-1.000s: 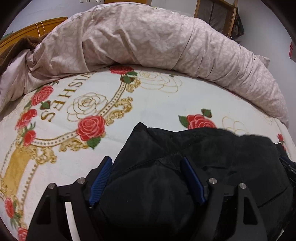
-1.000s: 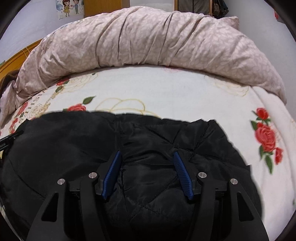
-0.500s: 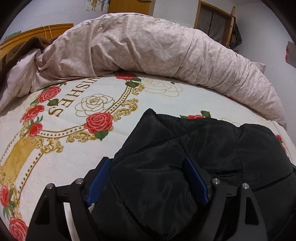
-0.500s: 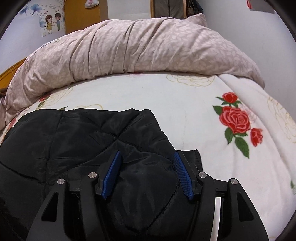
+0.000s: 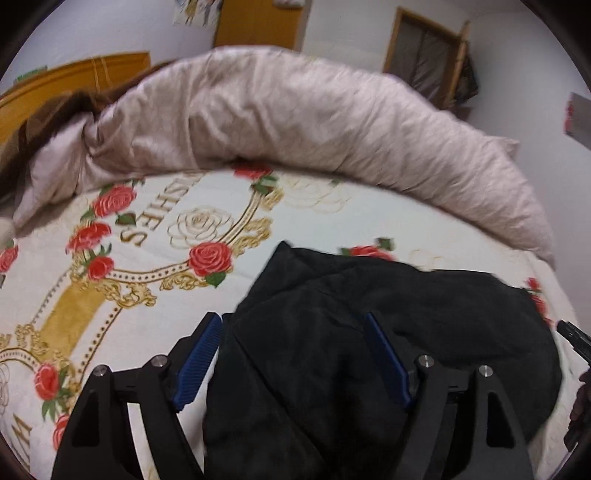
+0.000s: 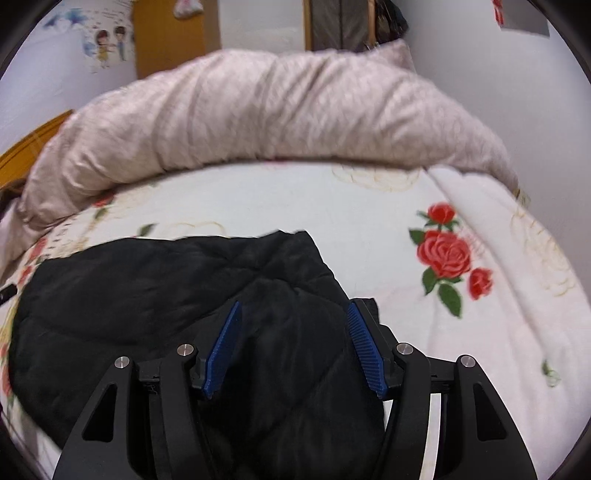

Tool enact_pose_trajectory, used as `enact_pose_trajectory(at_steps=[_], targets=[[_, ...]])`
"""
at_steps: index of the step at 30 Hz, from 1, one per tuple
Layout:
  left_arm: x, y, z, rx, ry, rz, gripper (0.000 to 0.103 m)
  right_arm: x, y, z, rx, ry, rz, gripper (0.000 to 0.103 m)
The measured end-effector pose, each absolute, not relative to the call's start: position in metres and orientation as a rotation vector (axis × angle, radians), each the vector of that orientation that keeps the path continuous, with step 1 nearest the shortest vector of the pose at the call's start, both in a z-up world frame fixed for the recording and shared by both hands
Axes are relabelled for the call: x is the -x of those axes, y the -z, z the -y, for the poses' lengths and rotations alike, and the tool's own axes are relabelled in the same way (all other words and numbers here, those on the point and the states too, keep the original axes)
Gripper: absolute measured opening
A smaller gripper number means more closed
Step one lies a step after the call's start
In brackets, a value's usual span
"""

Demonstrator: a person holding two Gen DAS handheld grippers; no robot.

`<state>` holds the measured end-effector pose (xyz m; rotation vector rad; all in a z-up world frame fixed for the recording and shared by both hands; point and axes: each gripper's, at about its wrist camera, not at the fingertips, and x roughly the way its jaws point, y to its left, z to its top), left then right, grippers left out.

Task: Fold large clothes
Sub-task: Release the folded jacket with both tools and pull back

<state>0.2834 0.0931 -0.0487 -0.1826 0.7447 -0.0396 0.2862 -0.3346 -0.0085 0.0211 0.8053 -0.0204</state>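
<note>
Bedroom walls in pale grey frame a bed covered by a cream blanket (image 5: 155, 295) printed with red roses and gold scrollwork. On that blanket lies the black quilted jacket (image 5: 369, 332), bunched and partly folded over itself, its nearer end reaching up between both sets of jaws. In the left wrist view it spreads from the lower centre toward the right edge; in the right wrist view the same jacket (image 6: 147, 295) fills the lower left and centre, with one corner pointing toward the far side of the bed.

The left gripper (image 5: 293, 338) has its jaws set wide, the blue ribbed pads (image 5: 199, 358) standing either side of a thick fold of the jacket. The fabric touches the left pad, but whether it is actually pinched cannot be told. The right gripper (image 6: 293, 334) shows the same: jaws wide apart with blue pads (image 6: 225, 350) flanking a puffy mound of the jacket that rises between them, grip unclear.

Beyond the jacket, a long roll of pinkish-beige duvet (image 5: 314, 122) curves across the far side of the bed, resting on the blanket. A brown cloth (image 5: 48, 122) sits at its left end against an orange-wood headboard (image 5: 74, 74). Behind stand a wooden door (image 5: 258, 26) and a wood-framed rack (image 5: 424, 62). A cartoon sticker (image 6: 107, 44) is on the wall in the right wrist view.
</note>
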Motion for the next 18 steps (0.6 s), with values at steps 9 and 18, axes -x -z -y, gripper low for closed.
enact_pose_trajectory(at_steps=[9,18], targets=[[-0.273,0.104,-0.087,0.202,0.026,-0.924,0.076,-0.273,0.052,0.346,-0.050,0.018,-0.996,0.048],[-0.235,0.061,-0.071,0.134,0.040,-0.912,0.074,-0.229,0.009,0.339,-0.013,-0.003,-0.929,0.048]])
